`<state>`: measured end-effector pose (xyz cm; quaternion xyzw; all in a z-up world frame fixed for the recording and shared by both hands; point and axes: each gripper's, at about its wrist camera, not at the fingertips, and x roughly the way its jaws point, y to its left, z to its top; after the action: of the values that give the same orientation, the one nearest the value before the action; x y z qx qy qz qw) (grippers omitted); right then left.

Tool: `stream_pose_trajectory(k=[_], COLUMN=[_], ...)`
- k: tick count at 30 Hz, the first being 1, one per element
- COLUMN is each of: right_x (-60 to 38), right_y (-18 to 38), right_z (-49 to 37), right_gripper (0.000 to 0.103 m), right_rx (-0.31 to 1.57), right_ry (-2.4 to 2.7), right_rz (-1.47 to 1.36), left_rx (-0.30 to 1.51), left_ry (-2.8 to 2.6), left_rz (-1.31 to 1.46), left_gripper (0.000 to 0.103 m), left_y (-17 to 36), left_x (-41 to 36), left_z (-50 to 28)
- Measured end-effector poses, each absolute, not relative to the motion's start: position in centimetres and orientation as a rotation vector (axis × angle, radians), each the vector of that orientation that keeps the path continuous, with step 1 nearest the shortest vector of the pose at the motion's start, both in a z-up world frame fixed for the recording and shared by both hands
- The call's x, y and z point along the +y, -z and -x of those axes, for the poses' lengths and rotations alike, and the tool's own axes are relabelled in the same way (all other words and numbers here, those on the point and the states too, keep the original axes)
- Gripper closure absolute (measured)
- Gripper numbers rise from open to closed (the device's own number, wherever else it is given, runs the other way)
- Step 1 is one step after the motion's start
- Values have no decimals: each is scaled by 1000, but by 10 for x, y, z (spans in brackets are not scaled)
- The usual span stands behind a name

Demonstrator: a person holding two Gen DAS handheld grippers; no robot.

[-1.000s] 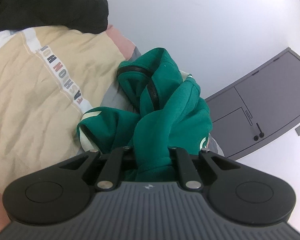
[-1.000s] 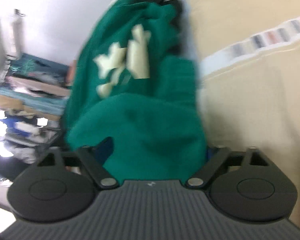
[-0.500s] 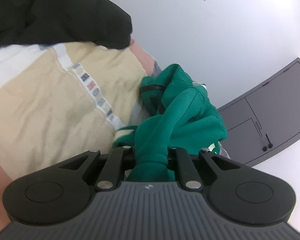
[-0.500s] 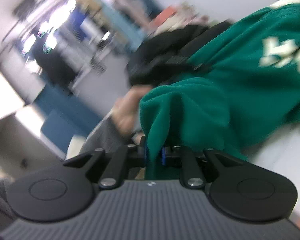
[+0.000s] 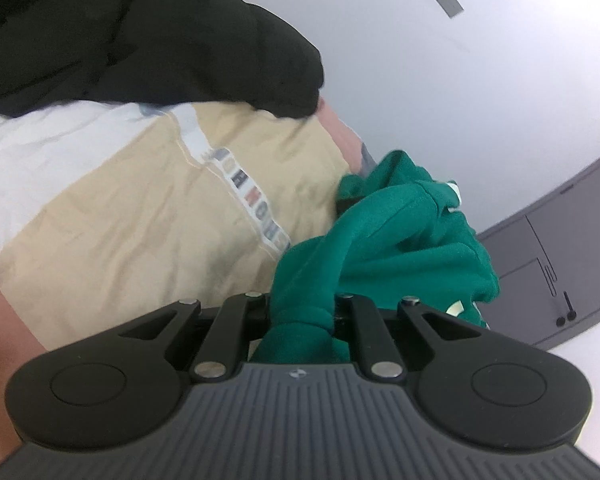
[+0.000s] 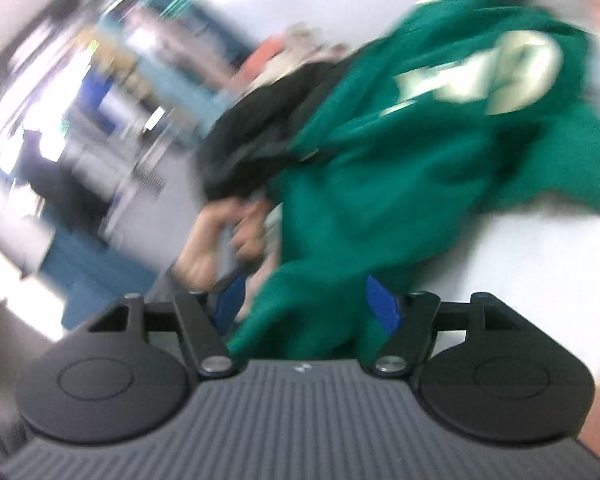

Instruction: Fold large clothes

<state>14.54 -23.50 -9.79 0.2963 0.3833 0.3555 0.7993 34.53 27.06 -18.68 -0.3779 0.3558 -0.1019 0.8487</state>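
A green sweatshirt (image 5: 400,240) with pale lettering hangs bunched in front of my left gripper (image 5: 302,312), which is shut on a thick twist of its fabric. The right wrist view is blurred. There the same green sweatshirt (image 6: 420,168) spreads up to the right, showing its cream print. My right gripper (image 6: 304,304) has its jaws opening wide. Green cloth lies between the blue pads (image 6: 382,306), and a gap shows beside the left pad. A person's hand (image 6: 212,248) is just left of the cloth.
A beige bedcover (image 5: 140,220) with a lettered band lies under the sweatshirt, with a black garment (image 5: 140,32) heaped at its far end. A grey cabinet (image 5: 560,260) stands against the white wall. More black cloth (image 6: 260,140) sits behind the hand.
The green cloth has drawn into a tighter bunch at my left gripper, and the black garment fills more of that view. My right gripper, pinched on the cloth half a second ago, now stands wide.
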Motion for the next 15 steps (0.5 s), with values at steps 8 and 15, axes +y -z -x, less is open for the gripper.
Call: stream_pose_trajectory(k=[8,15], right_x=[-240,-193], right_y=[191,215], right_z=[-230,-260], right_gripper=[38,32], right_rx=[1015,910], right_ry=[-483,-523], right_rz=[-833,-952], left_rx=[688,657], left_ry=[118,33], left_rz=[786,786], left_gripper=[90,90], left_y=[174,174], left_x=[288,309], left_z=[-333,-330])
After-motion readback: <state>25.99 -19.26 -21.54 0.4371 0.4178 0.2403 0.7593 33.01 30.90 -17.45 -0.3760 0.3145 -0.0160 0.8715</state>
